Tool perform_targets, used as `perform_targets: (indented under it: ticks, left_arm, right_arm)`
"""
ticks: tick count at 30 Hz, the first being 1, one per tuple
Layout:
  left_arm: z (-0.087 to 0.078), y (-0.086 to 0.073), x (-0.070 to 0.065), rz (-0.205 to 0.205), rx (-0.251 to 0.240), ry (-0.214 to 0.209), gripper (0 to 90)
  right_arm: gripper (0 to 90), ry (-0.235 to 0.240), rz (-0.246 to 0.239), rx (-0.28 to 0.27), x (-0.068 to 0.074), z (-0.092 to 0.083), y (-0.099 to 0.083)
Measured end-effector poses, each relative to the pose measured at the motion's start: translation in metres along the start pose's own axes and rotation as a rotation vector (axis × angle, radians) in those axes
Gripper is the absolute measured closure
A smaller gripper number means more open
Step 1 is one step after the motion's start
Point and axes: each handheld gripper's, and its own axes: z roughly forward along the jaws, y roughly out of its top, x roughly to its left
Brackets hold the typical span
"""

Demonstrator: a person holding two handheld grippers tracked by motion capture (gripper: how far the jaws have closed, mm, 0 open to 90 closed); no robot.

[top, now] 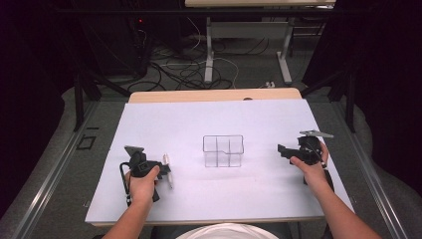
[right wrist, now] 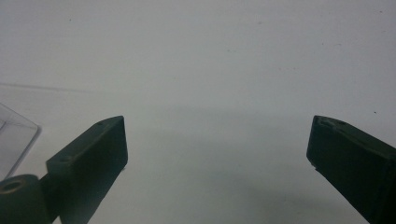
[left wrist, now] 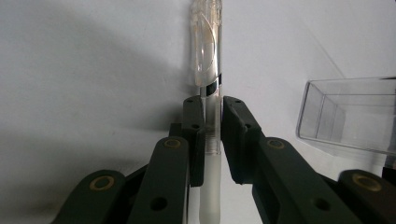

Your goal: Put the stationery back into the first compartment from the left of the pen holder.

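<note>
Pen (left wrist: 208,60) sits clamped between the jaws of my left gripper (left wrist: 212,122), its clear cap end sticking out past the tips over the white table sheet (top: 199,119); from the high view the pen (top: 167,169) lies left of the clear divided box (top: 223,151), though whether it rests on the sheet I can't quite tell. My left hand (top: 143,185) wraps the handle with the forearm coming up from the near edge, gripper aimed right toward the box. My right gripper (right wrist: 217,140) hangs with its jaws spread wide and nothing between them, held low in my right hand (top: 312,167) and pointing left at the box.
</note>
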Motion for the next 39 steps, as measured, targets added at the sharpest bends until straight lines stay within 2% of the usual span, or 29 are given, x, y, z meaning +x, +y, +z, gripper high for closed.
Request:
perform_targets:
  ticks: [7,12,15,16,18,19,20,22,23,26,27,28,31,34,39]
  left_arm:
    - [-0.002,0.002,-0.002,0.039,0.003,-0.004,79.5]
    - [-0.005,0.004,-0.006,0.110,0.012,-0.004,79.6]
    - [-0.006,0.007,-0.008,0.131,0.022,-0.020,79.5]
    - [-0.008,0.008,-0.007,0.154,0.039,-0.022,79.6]
    - [-0.009,0.010,-0.009,0.154,0.030,-0.029,79.6]
    - [-0.010,0.011,-0.009,0.176,0.032,-0.032,79.5]
    - [-0.011,0.012,-0.010,0.174,0.024,-0.044,79.6]
    - [-0.015,0.015,-0.013,0.219,0.028,-0.032,79.6]
    - [-0.016,0.016,-0.015,0.227,0.016,-0.032,79.6]
    - [-0.020,0.020,-0.018,0.286,0.020,-0.026,79.6]
    - [-0.022,0.022,-0.019,0.293,0.029,-0.027,79.6]
    - [-0.023,0.022,-0.020,0.285,0.031,-0.035,79.6]
    - [-0.028,0.026,-0.022,0.317,0.034,-0.042,79.6]
    - [-0.033,0.030,-0.026,0.347,0.039,-0.056,79.6]
    - [-0.039,0.034,-0.032,0.377,0.047,-0.072,79.6]
  right_arm:
    - [4.6,-0.002,0.001,-0.003,0.000,0.000,0.000]
    - [5.9,0.000,0.000,-0.004,0.000,-0.001,0.001]
    - [12.1,0.001,-0.001,-0.008,-0.001,-0.002,0.001]
    - [14.8,0.000,-0.002,-0.008,0.000,-0.002,0.001]
    - [15.6,0.010,-0.002,-0.011,0.000,-0.003,0.001]
    - [16.0,0.016,-0.003,-0.018,0.000,-0.003,0.001]
    - [17.9,0.020,-0.008,-0.024,0.000,-0.004,0.002]
    - [21.2,0.024,-0.017,-0.033,0.001,-0.005,0.002]
    - [21.9,0.028,-0.022,-0.036,0.001,-0.005,0.002]
    - [26.2,0.045,-0.041,-0.033,0.003,-0.006,0.003]
    - [28.6,0.053,-0.044,-0.028,0.005,-0.006,0.003]
    - [32.8,0.069,-0.062,-0.026,0.005,-0.006,0.003]
    - [38.0,0.117,-0.086,0.001,0.008,-0.005,0.004]
    - [37.1,0.181,-0.142,0.014,0.010,-0.002,0.004]
    - [38.1,0.155,-0.227,0.026,0.017,-0.004,0.009]
